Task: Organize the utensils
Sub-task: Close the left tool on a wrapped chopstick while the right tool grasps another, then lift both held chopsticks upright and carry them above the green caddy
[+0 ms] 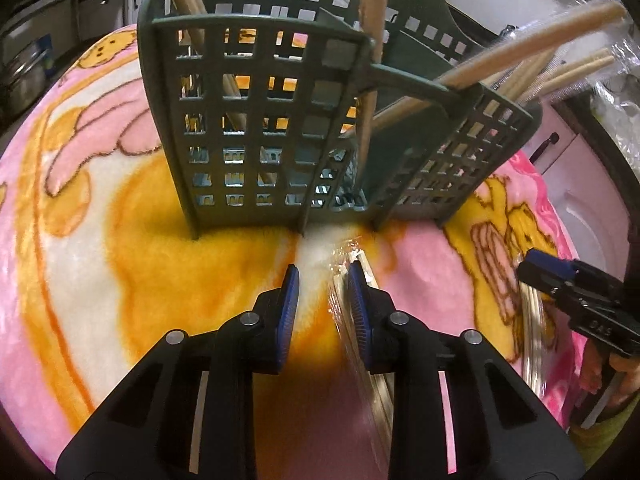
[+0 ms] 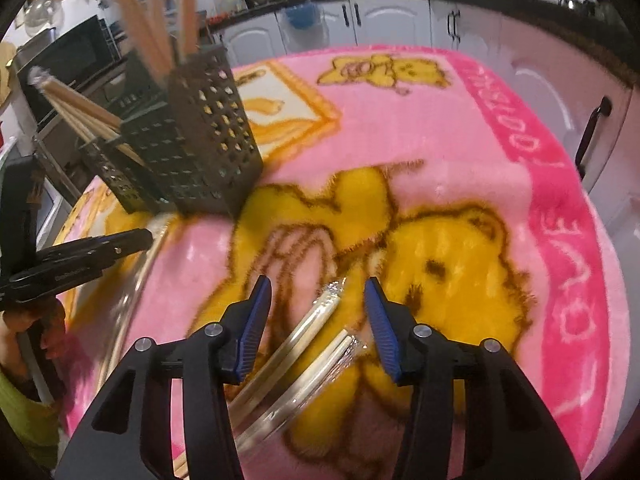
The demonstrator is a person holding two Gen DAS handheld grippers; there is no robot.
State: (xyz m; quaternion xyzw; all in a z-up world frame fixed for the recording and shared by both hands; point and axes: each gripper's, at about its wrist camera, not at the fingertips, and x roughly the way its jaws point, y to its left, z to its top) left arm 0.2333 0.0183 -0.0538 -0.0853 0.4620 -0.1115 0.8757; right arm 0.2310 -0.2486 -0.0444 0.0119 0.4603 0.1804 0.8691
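Note:
A dark green slotted caddy point(image 1: 260, 120) point(image 2: 208, 152) stands on the blanket, with wooden chopsticks point(image 1: 520, 44) point(image 2: 148, 36) leaning out of its compartments. My left gripper point(image 1: 322, 276) hovers just in front of it. A clear-wrapped chopstick pack point(image 1: 366, 360) lies between its jaws, against the right pad, while the left pad stands apart from it. My right gripper point(image 2: 318, 288) is open over two more wrapped packs point(image 2: 316, 316) lying on the blanket, touching neither. Each gripper shows at the edge of the other's view point(image 1: 528, 268) point(image 2: 148, 236).
A pink and yellow cartoon blanket point(image 1: 80, 200) point(image 2: 440, 140) covers the table. White kitchen cabinets point(image 2: 400, 16) and a dark counter run behind, with a microwave point(image 2: 72, 60) at the left. A hand with a green sleeve point(image 2: 24, 400) holds the left gripper.

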